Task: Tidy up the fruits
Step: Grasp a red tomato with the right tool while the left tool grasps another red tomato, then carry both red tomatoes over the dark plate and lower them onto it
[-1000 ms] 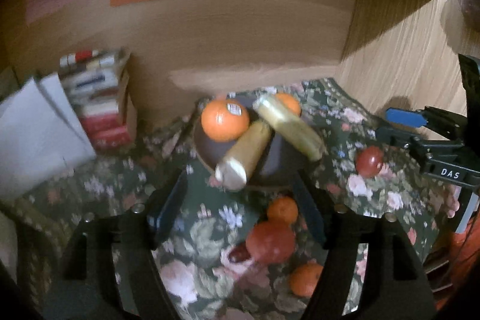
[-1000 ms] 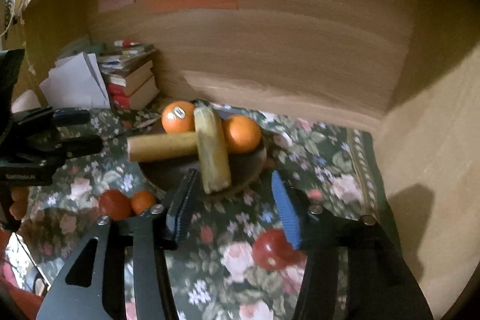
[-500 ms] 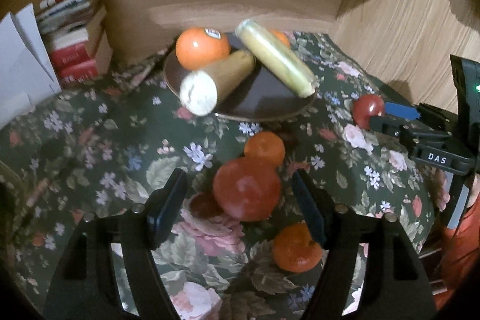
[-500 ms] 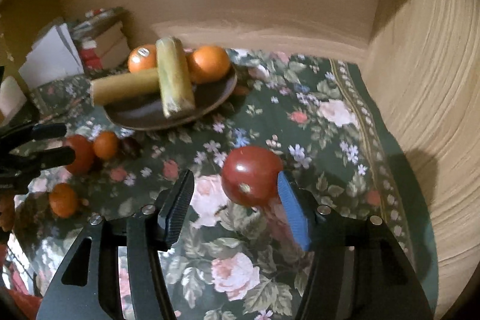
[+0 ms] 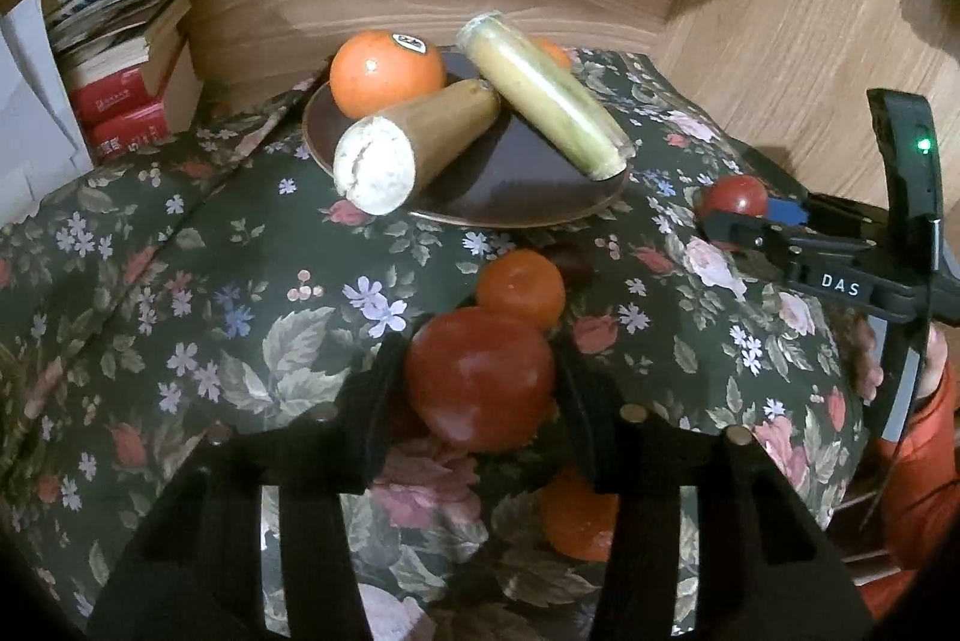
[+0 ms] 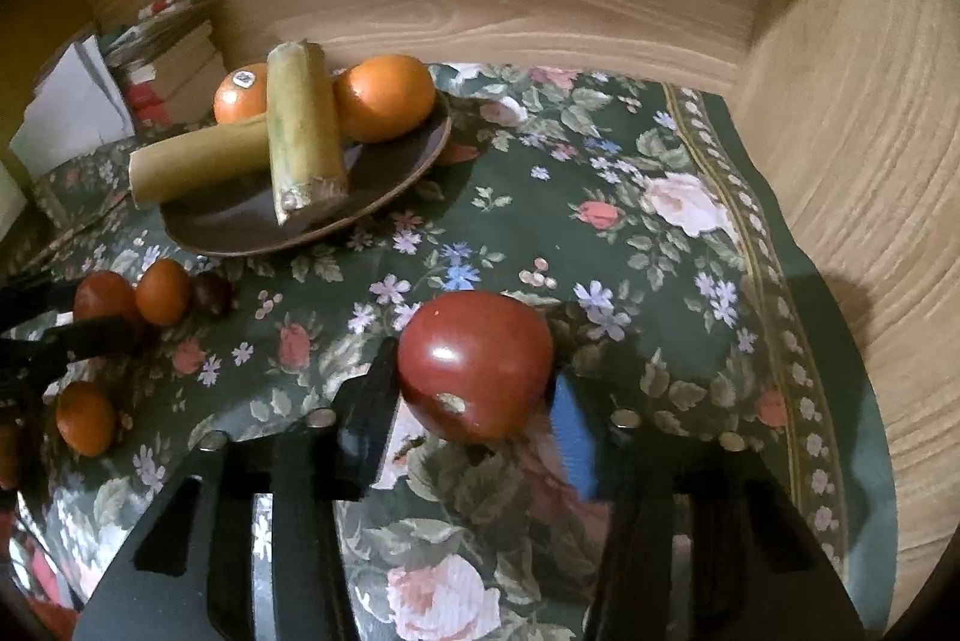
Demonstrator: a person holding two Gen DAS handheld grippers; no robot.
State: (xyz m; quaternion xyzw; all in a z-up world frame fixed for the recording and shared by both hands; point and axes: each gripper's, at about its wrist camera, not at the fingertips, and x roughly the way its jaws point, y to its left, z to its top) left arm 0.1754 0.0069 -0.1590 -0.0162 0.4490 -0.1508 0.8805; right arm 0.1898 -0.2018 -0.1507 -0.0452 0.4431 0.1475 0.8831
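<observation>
Left hand-held gripper closing, pads against a tomato just in front of the plate. Right hand-held gripper closing on second tomato, right of plate.

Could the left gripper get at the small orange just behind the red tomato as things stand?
Probably not directly. The left gripper has its jaws closing around the red tomato, which sits between them and the small orange. It would need to clear or skirt the tomato first.
</observation>
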